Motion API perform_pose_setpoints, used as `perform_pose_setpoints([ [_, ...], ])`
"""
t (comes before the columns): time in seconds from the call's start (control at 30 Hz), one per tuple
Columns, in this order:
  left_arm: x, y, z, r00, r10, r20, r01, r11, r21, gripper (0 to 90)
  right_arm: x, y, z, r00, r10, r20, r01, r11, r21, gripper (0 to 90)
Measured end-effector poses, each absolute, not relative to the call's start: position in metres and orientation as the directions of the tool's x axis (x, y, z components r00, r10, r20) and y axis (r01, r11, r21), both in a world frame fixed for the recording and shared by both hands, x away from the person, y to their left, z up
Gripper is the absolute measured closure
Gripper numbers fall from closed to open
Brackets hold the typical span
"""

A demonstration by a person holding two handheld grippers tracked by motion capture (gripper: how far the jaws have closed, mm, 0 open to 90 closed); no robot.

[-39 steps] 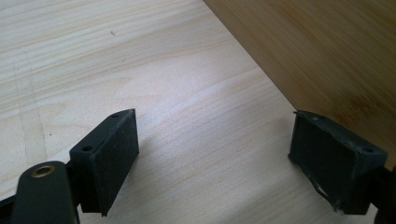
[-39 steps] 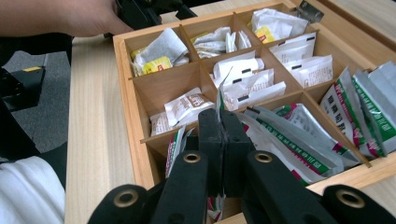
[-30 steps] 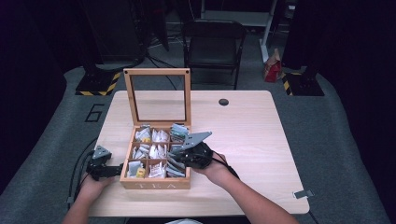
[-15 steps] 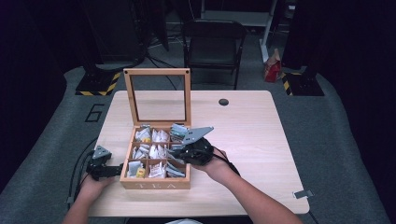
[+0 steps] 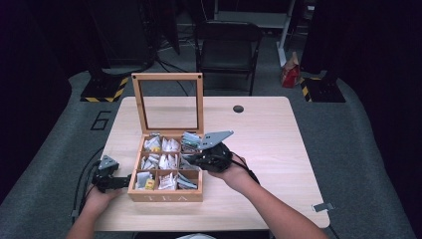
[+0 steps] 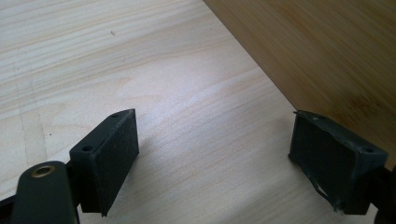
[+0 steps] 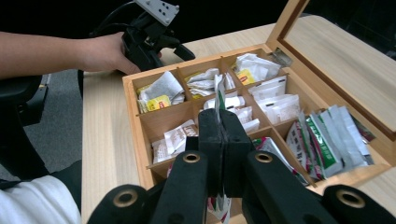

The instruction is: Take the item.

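An open wooden tea box sits at the table's front left, its glass lid standing upright. Its compartments hold several tea packets. My right gripper hovers over the box's right side, shut on a thin white and green tea packet that stands on edge between the pads of that gripper. My left gripper rests on the table against the box's left wall. In the left gripper view that gripper is open, with bare tabletop between its jaws and the box wall beside one pad.
A small black disc lies on the far side of the table. A dark chair stands behind the table. A metal clip sits near the front right corner. Green and white packets fill the nearest right compartment.
My right gripper has risen a little above the box with the tea packet still pinched in it. The left gripper has stayed in place.
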State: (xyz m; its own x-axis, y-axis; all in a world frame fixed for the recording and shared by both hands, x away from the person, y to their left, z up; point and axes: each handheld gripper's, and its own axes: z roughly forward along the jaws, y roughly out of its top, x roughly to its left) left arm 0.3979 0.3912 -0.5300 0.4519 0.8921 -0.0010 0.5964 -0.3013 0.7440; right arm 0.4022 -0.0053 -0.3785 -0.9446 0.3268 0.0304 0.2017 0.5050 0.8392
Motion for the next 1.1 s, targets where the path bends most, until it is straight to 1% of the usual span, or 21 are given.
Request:
perform_pose_setpoints([
  [0.1,0.398,0.391,-0.530,0.452,0.892,-0.001,0.596,-0.302,0.744,15.2,0.403,-0.009,-0.377,-0.940,0.339,0.039,0.214,0.497,0.841,89.3],
  [0.57,0.398,0.391,-0.530,0.452,0.892,-0.001,0.596,-0.302,0.744,15.2,0.411,-0.028,-0.372,-0.926,0.377,0.016,0.212,0.485,0.849,89.3],
  [0.7,0.398,0.391,-0.530,0.452,0.892,-0.001,0.597,-0.301,0.744,15.2,0.413,-0.036,-0.369,-0.914,0.405,0.024,0.231,0.469,0.853,89.3],
  [0.9,0.398,0.391,-0.530,0.452,0.892,-0.001,0.596,-0.302,0.744,15.2,0.415,-0.045,-0.368,-0.910,0.413,0.011,0.225,0.474,0.851,89.4],
  [1.1,0.398,0.391,-0.530,0.452,0.892,0.000,0.596,-0.302,0.744,15.2,0.417,-0.056,-0.366,-0.897,0.441,0.007,0.235,0.464,0.854,89.3],
])
